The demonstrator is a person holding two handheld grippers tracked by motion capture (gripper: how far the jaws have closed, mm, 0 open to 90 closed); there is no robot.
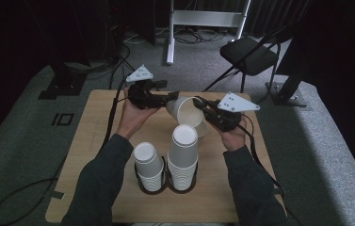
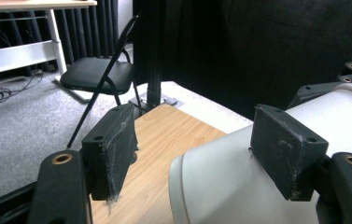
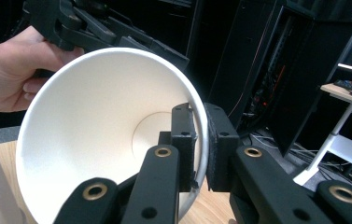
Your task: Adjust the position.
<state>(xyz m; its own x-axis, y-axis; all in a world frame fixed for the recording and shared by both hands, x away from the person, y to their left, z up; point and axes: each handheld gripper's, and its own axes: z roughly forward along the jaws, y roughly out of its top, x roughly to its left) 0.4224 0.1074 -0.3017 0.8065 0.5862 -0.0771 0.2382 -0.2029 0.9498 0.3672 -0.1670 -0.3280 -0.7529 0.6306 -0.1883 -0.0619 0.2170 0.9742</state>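
A white paper cup hangs on its side over the far half of the table, its mouth turned toward the person. My right gripper is shut on the rim: in the right gripper view one pad sits inside the cup and the other outside the wall, right gripper. My left gripper is at the base end. In the left gripper view the cup lies between the jaws of the left gripper; the right pad rests on its wall, the left pad stands clear of it.
Two stacks of upturned white cups stand in black ring holders near the front of the wooden table. A black folding chair and a white desk frame stand beyond the table. Cables trail off the left side.
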